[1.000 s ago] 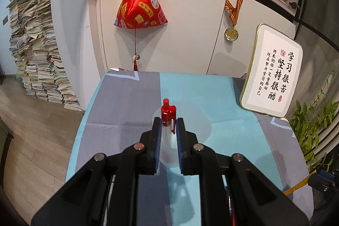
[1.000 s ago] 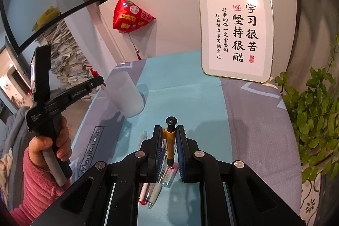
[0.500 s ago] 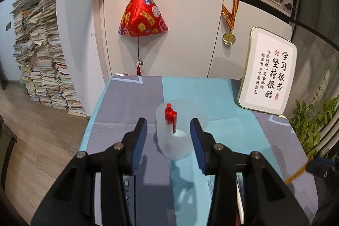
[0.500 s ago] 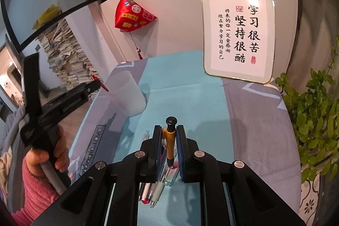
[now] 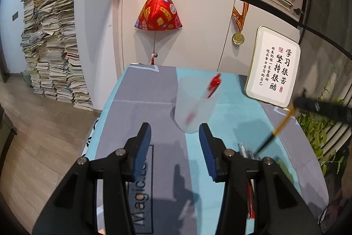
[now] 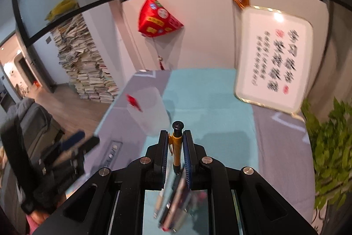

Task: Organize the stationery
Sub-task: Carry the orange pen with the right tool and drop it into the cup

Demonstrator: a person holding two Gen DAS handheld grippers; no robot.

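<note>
The table wears a cloth of grey and turquoise panels, with "Magic" lettering printed on a grey panel at the near edge. A translucent cup stands on it near the middle (a red pen leans inside). A framed calligraphy board stands at the back right. Several loose pens lie together on the near part.

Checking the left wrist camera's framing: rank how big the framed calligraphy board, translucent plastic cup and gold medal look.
1. Framed calligraphy board
2. Translucent plastic cup; it stands nearer the camera, so true size against the board is unsure
3. Gold medal
</note>
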